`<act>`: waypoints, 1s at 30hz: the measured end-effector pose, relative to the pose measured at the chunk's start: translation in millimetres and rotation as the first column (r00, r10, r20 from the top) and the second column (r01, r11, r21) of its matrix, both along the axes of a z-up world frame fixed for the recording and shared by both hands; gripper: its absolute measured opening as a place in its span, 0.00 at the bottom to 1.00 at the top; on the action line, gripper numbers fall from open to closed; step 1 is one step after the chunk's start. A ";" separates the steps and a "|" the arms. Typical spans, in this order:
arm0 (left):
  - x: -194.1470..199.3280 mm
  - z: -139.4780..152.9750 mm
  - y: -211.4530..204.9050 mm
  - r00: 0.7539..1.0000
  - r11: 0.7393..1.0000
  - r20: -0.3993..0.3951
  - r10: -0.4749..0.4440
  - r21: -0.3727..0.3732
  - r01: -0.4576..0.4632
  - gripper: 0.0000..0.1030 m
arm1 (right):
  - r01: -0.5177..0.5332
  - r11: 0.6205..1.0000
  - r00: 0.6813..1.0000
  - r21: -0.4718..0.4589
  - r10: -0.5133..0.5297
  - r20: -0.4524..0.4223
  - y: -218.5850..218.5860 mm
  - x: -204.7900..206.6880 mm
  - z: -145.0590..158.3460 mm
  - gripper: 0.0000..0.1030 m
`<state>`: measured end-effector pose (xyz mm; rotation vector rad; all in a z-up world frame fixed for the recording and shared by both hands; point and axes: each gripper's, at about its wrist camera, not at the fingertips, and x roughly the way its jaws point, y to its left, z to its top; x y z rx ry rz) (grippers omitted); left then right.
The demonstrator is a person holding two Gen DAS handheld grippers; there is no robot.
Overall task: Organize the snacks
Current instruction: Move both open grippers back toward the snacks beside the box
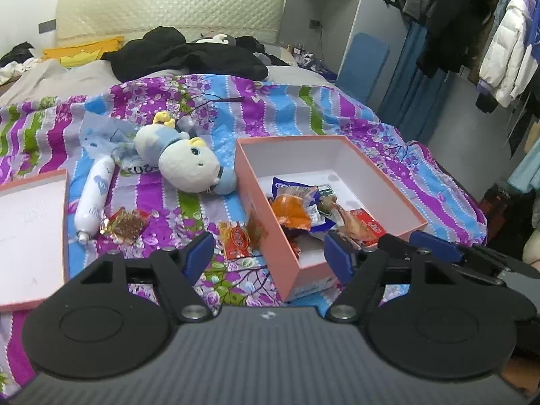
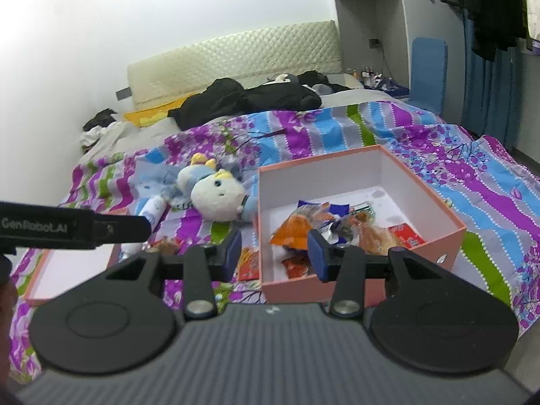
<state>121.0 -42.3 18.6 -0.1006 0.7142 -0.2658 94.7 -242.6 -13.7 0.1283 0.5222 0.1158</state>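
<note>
Lettering "GenRobot.AI" reads white on the black body of the left gripper [image 2: 101, 227], seen crossing the right wrist view; print on the snack wrappers is too small to read. Pink cardboard box [image 1: 251, 182], rectangular with a white interior, sits open on the striped floral bedspread [image 1: 303, 108], its long axis running away from the cameras. Crinkled foil and plastic snack packets [image 1: 293, 209] lie heaped in its near half: orange, blue-white, red. Outside, touching the box's left wall, lies a red-orange packet [image 1: 236, 238]; further left, a gold-brown foil packet [image 1: 126, 224] lies beside a white tube-shaped pouch [image 1: 94, 199] with its cap end toward the camera. Pink box lid [image 1: 30, 233] lies flat at the left. Soft plush doll [image 1: 189, 165] lies on its side behind. Left gripper [image 1: 270, 256] stands wide, nothing held, straddling the box's near left corner. Right gripper [image 2: 275, 253] likewise parted and empty, over the same corner.
</note>
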 end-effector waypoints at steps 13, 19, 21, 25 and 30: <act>-50.0 -40.7 39.1 0.994 0.994 -0.010 0.111 -0.001 -0.111 0.76 | -0.100 0.995 0.995 0.002 0.100 -0.025 35.6 -29.1 -26.8 0.44; -62.4 -58.6 54.3 0.988 0.988 -0.029 0.153 -0.011 -0.153 0.76 | -0.124 0.992 0.991 -0.027 0.122 -0.048 50.8 -29.2 -37.6 0.44; -61.4 -65.1 59.9 0.986 0.987 -0.043 0.161 -0.014 -0.162 0.76 | -0.131 0.990 0.990 -0.047 0.128 -0.060 57.2 -28.4 -42.5 0.44; -52.4 -77.9 72.9 0.980 0.982 -0.074 0.186 -0.018 -0.188 0.76 | -0.142 0.986 0.988 -0.088 0.135 -0.080 71.2 -20.0 -52.1 0.44; -21.3 -101.8 94.7 0.971 0.976 -0.105 0.215 -0.008 -0.217 0.77 | -0.116 0.986 0.991 -0.116 0.108 -0.080 93.3 -2.1 -73.0 0.44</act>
